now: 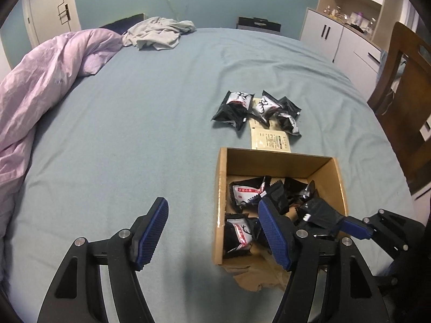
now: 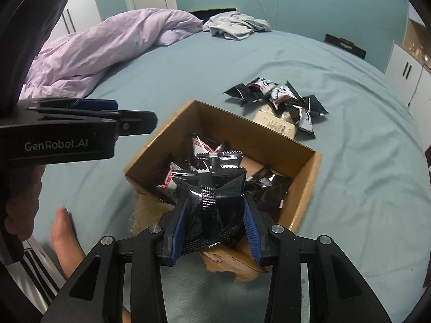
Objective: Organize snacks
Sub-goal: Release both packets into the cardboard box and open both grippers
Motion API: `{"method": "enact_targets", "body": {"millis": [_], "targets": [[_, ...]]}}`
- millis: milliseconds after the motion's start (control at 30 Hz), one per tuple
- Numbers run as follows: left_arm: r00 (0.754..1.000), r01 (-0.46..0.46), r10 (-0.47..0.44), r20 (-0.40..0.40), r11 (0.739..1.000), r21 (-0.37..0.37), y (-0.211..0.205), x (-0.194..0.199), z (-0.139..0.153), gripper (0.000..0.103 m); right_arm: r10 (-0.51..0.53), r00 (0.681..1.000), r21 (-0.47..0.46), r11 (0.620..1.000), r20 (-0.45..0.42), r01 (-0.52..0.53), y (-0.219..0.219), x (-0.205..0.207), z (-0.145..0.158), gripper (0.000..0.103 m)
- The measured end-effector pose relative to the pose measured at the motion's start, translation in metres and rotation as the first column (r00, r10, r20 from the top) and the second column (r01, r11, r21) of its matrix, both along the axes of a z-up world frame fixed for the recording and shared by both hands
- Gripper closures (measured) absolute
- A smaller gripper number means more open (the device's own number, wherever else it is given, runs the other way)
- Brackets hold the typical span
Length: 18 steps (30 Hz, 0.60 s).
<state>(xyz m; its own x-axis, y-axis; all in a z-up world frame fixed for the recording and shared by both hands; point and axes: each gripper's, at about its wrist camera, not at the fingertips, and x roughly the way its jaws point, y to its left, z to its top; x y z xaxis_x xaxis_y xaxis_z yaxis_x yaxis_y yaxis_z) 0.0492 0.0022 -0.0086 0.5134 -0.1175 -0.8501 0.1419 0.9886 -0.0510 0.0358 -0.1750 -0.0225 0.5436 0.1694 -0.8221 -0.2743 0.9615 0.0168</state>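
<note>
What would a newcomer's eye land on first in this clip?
Probably the right gripper, its jaws shut on a black snack packet above the open cardboard box holding more packets. Next, the loose pile of packets on the blue bedsheet beyond the box.

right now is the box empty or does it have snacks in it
Not empty. The box is open-topped and several black packets lie inside; more packets sit on the bed beyond it.

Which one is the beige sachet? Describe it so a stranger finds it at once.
Start at the open brown cardboard box on the blue-grey bedsheet. Just beyond its far wall lies a pile of black snack packets. The flat beige printed paper sachet pokes out beneath them, the only pale one.
</note>
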Motion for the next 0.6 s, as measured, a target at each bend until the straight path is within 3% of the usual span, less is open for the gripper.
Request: {"method": "enact_targets", "body": {"millis": [133,267,333,400,600], "targets": [[1.000,0.015,-0.015,0.011,1.000,-0.004,-0.004,-0.003,0.002,0.033,-0.018,1.000,0.051,0.999,-0.017,0.019,-0.003,0.001,-0.003,0.063],[1.000,0.022,-0.022,0.015,1.000,0.005,-0.007,-0.004,0.003,0.033,-0.073,0.997,0.111,0.991,-0.029,0.076,-0.015,0.002,0.004,0.048],[1.000,0.021,-0.022,0.019,1.000,0.011,-0.007,-0.005,0.003,0.033,-0.112,0.994,0.129,0.985,0.001,0.111,-0.023,0.000,0.012,0.036],[1.000,0.018,-0.018,0.025,1.000,0.023,-0.007,-0.006,0.004,0.033,-0.155,0.988,0.139,0.979,0.026,0.150,-0.031,-0.002,0.019,0.031],[0.999,0.002,-0.004,0.048,0.999,0.048,-0.005,-0.006,0.005,0.031,-0.301,0.939,0.106,0.952,0.165,0.287,-0.056,-0.026,0.047,0.031]]}}
